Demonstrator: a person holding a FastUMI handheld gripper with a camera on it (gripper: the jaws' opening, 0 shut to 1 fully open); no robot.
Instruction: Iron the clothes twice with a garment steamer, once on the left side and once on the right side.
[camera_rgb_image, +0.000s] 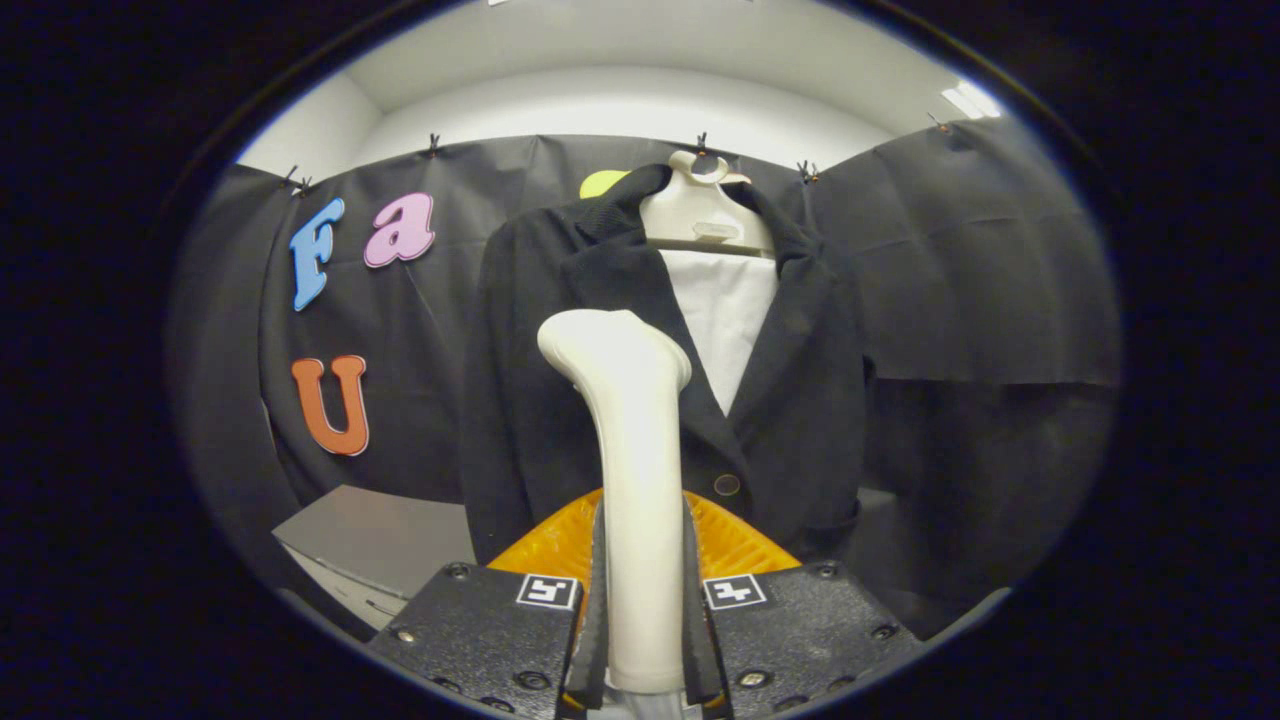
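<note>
Gripping the steamer (640, 480) between both fingers of our gripper (642, 640), we face the jacket (560, 400) hanging at twelve o'clock. We judge neither side steamed yet.

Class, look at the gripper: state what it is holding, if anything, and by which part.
The gripper holds the white garment steamer by its handle, both fingers pressing its lower shaft. Its head points at the dark jacket.

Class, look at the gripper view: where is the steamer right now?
The steamer stands upright between the fingers, which are shut on its handle; its head rises in front of the black jacket hanging just beyond.
</note>
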